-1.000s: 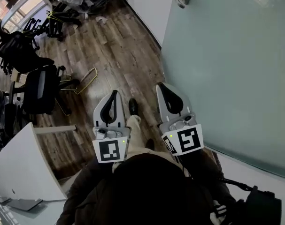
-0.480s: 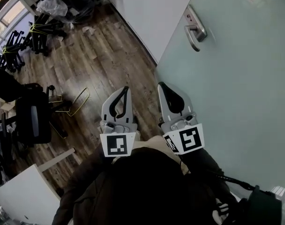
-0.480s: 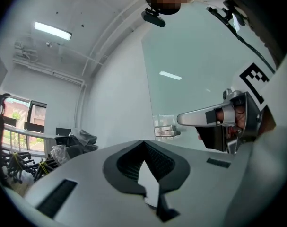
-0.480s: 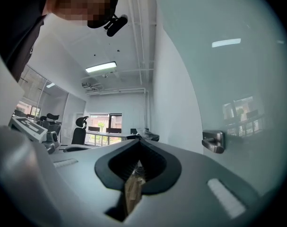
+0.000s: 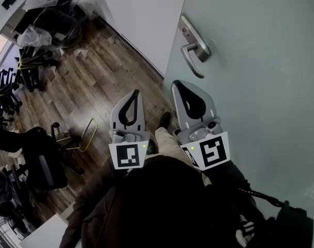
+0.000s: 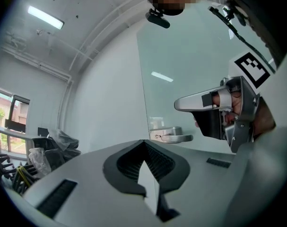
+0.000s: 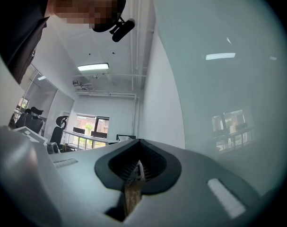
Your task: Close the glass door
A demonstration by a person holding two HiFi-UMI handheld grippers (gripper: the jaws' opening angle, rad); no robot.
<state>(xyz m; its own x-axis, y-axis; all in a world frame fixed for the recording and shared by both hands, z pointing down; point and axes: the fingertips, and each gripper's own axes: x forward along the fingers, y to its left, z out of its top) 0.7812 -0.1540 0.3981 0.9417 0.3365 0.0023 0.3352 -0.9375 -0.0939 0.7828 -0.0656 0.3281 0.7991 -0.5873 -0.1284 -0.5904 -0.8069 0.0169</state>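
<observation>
Left gripper [image 5: 134, 93], right gripper [image 5: 178, 84]: jaws closed, nothing held. Door handle [image 5: 194, 49] on glass door [image 5: 260, 76] at right gripper's 12 o'clock, not touching.

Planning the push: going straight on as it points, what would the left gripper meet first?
Probably the glass door, at its edge just above the handle, though depth is unclear.

txt: none legible | sq. coded markers [image 5: 126, 156] on left tongs [image 5: 135, 93], right tongs [image 5: 177, 84] only
</observation>
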